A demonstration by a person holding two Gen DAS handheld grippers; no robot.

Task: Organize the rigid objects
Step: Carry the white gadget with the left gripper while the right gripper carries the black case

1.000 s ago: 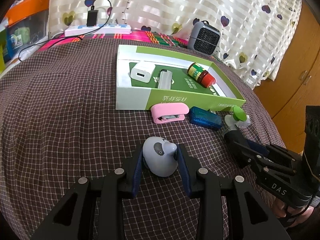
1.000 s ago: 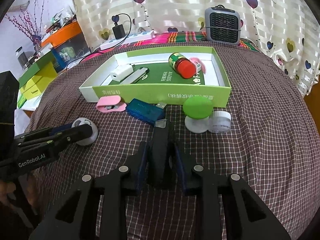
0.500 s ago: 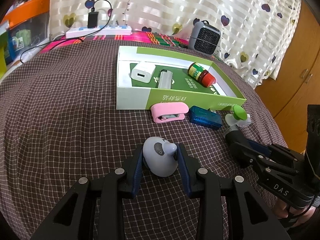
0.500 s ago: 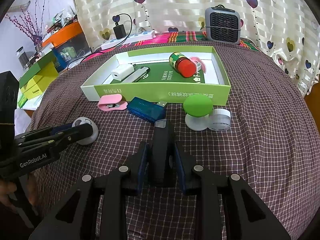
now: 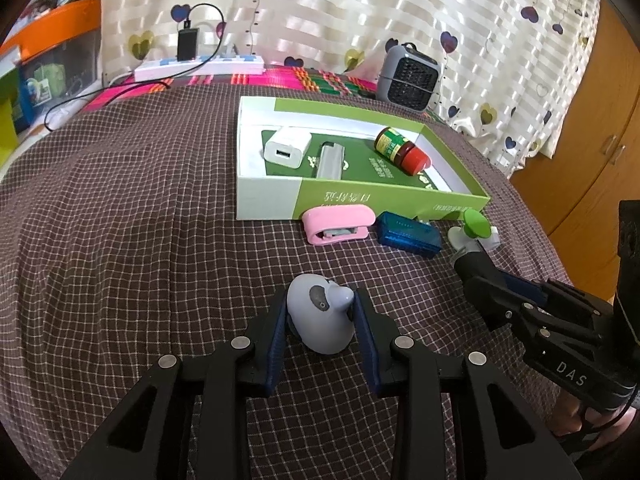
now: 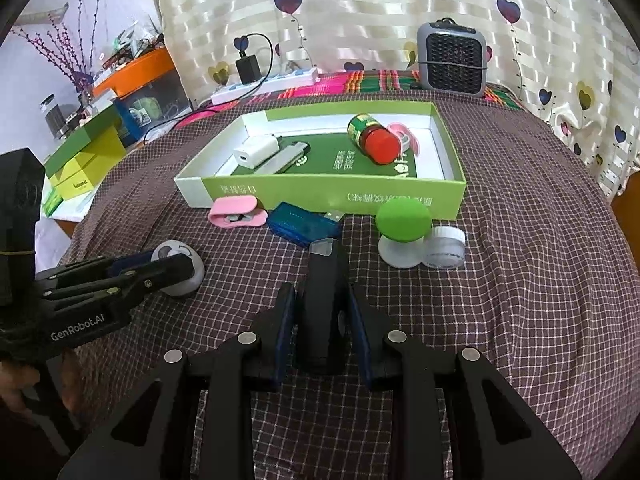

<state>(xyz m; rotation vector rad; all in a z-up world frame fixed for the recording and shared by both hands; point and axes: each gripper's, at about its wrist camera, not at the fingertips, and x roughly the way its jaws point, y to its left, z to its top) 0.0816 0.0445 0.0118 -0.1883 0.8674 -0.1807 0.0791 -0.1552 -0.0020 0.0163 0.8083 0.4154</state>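
Note:
My left gripper [image 5: 321, 320] is shut on a grey round panda-face toy [image 5: 322, 320], low over the checked cloth; the toy also shows in the right wrist view [image 6: 176, 268]. My right gripper [image 6: 322, 312] is shut on a black bar-shaped object [image 6: 324, 304] with a clear tip, just above the cloth. The green and white box [image 6: 400, 200] lies ahead and holds a white charger [image 6: 256, 152], a silver lighter [image 6: 284, 158], a red-capped bottle [image 6: 372, 140] and a pink item [image 6: 410, 140]. In front of the box lie a pink stapler [image 6: 238, 212] and a blue USB device [image 6: 300, 224].
A green-topped suction stand [image 6: 402, 228] and a small clear jar [image 6: 446, 246] stand right of the blue device. A grey heater [image 6: 452, 58] and a power strip [image 6: 264, 84] are at the back. Green boxes [image 6: 84, 152] sit off the left edge.
Both grippers have drawn back slightly from the box, still holding their objects. Nothing on the cloth has moved.

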